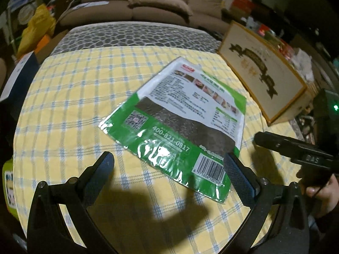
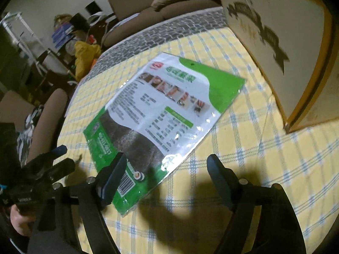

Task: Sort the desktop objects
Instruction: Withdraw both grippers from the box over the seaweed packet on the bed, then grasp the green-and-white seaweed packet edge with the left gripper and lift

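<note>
A flat green and white seaweed packet (image 1: pixel 182 124) lies back-side up on the yellow checked tablecloth (image 1: pixel 74 105). It also shows in the right wrist view (image 2: pixel 161 114). My left gripper (image 1: pixel 169 165) is open, hovering just above the packet's near barcode corner, its right finger over the edge. My right gripper (image 2: pixel 167 169) is open above the packet's near right edge, its left finger over the barcode corner. The right gripper's body (image 1: pixel 296 150) shows at the right of the left wrist view. Neither holds anything.
A large framed picture (image 1: pixel 260 69) leans at the table's right edge, also in the right wrist view (image 2: pixel 275 38). A brown sofa (image 1: pixel 148 6) stands behind the table. A green-edged item (image 1: pixel 8 182) sits at the left table edge. Clutter lies on the floor at the left.
</note>
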